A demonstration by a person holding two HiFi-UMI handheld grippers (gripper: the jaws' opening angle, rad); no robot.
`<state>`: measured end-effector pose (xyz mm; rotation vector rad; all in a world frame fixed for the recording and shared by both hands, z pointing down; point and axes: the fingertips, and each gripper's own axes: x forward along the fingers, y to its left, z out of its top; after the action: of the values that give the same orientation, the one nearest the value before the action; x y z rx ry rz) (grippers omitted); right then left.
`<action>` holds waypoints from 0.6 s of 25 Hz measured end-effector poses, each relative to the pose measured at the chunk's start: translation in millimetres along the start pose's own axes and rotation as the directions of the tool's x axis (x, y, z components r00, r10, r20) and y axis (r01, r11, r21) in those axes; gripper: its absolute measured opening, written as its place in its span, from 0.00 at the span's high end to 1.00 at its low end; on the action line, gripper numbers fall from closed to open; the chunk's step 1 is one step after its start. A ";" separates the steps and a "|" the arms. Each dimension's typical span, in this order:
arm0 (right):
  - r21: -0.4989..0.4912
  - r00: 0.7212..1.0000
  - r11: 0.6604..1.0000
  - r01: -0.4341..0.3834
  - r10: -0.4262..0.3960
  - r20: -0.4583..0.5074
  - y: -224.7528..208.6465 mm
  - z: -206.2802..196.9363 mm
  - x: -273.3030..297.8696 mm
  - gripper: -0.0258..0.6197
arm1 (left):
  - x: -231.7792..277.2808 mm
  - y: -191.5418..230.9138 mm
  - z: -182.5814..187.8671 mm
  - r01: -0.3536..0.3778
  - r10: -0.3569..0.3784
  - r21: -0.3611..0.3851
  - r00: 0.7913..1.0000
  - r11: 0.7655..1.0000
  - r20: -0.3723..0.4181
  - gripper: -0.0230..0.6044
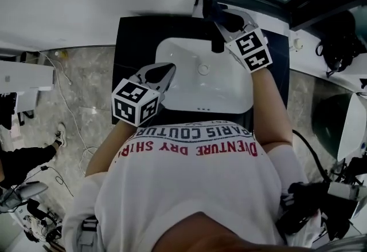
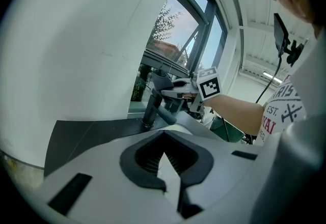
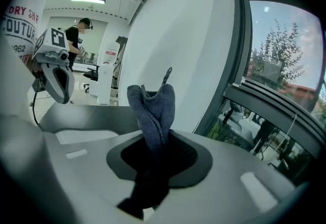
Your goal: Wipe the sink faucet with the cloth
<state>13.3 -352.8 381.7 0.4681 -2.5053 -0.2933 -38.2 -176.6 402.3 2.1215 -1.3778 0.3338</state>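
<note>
White T-shirt (image 1: 189, 188) with red and black lettering fills the bottom of the head view, closest to the lens. Beyond it a white sink (image 1: 172, 50) is set in a black countertop (image 1: 132, 33); the bowl shows only its bare white floor and a round drain (image 1: 203, 67). The dark faucet (image 1: 218, 44) stands at the far rim of the sink. The left gripper (image 1: 166, 70) hangs over the sink's near left corner. The right gripper (image 1: 226, 20) is held over the faucet, with the dark cloth (image 1: 211, 7) bunched at its tip.

From the left gripper view, that gripper's jaws meet at their tips with nothing between them (image 2: 164, 139). Past them the faucet (image 2: 151, 106) rises from the countertop, its spout reaching over the sink rim, and the right gripper is just above it.

From the right gripper view, the jaws are clamped on the grey-blue cloth (image 3: 152, 108), which stands up in a folded wad above the pads and trails down dark below them. A corner of the sink (image 3: 81, 136) lies to the left, with the left gripper (image 3: 60, 90) hanging above it. A window (image 3: 275, 65) is at the right.
</note>
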 end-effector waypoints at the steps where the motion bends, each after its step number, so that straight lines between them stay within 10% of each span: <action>1: 0.002 1.000 1.000 0.000 0.000 0.000 6.3 -1.3 -4.9 0.85 | -1.6 -0.2 -0.7 0.003 -0.003 0.002 1.000 1.000 0.001 0.96; 15: -0.158 0.999 0.987 0.013 -0.019 -0.033 40.1 -4.3 -33.2 0.85 | -13.5 -6.2 -6.6 0.007 -0.007 -0.004 1.000 1.000 0.008 0.96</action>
<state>30.9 -303.7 381.0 0.4257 -2.4232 -0.4813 -37.9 -160.7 398.8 2.1262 -1.3741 0.3191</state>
